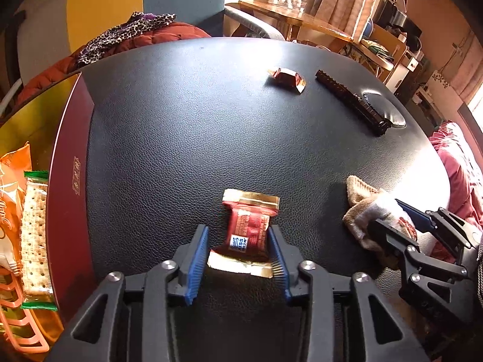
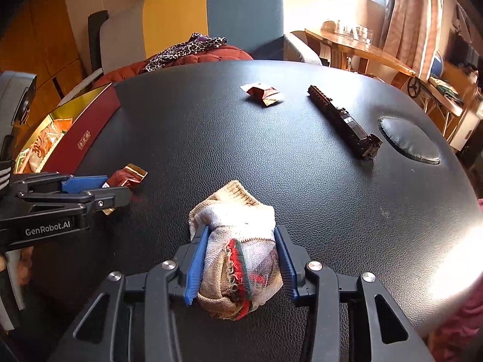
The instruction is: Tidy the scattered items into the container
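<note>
My left gripper [image 1: 238, 252] is shut on a red and gold snack packet [image 1: 247, 229] low over the black table; both show in the right wrist view too, the gripper [image 2: 116, 188] and the packet [image 2: 128, 176]. My right gripper [image 2: 240, 256] is shut on a beige rolled sock [image 2: 238, 241] with red and green stripes; the sock also shows in the left wrist view [image 1: 366, 208]. The dark red box [image 1: 74, 175] with a gold inside stands at the table's left edge and holds snack packs. A second red wrapper [image 1: 286, 78] and a dark brown bar [image 1: 351, 102] lie at the far side.
The table [image 1: 196, 105] is round and black with a leather-like top and a round inset pad [image 2: 409, 140] at the right. A chair with red and leopard-print cloth [image 2: 187, 51] stands behind it. A wooden table [image 2: 359, 48] is farther back right.
</note>
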### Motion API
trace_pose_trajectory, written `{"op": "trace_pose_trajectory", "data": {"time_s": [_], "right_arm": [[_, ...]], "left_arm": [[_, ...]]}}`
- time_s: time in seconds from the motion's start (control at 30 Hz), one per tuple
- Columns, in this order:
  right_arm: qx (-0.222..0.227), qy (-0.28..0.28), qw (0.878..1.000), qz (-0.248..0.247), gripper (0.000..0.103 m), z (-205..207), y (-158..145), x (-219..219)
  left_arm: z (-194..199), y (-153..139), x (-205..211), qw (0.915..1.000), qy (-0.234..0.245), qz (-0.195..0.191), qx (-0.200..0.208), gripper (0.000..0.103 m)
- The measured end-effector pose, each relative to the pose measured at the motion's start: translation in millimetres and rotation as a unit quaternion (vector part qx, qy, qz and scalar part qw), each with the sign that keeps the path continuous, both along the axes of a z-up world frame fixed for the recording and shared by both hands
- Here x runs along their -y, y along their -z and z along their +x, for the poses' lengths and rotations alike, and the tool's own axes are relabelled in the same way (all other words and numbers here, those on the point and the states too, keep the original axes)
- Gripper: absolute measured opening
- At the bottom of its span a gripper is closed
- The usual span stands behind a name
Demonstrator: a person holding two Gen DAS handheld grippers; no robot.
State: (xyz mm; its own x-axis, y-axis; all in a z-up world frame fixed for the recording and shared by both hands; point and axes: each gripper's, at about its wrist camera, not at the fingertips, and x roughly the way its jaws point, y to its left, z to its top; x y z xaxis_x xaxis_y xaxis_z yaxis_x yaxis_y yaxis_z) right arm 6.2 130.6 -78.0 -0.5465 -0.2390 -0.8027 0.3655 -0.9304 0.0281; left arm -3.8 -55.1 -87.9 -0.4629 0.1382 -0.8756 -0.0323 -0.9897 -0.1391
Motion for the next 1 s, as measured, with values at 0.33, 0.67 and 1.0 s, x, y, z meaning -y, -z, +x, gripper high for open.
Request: {"op": "trace_pose_trajectory", "data": {"time_s": [0.33,0.67,1.0], "right_arm": [[-0.001,0.016,1.0,0.004,0.042,3,1,3],[0.001,0.026,1.0,0.009,0.042,2,2,6],[0.004,0.024,1.0,0.019,0.042,0,2,14]], "left_arm": [[8,-6,3,0.9998,0.006,0.006,-0.017,0.035],[32,-56,27,0.9963,-0.009,0.017,-0.084,0.035],[58,-91,131,0.9862,-0.115,0.011,-0.119,0.035]]}}
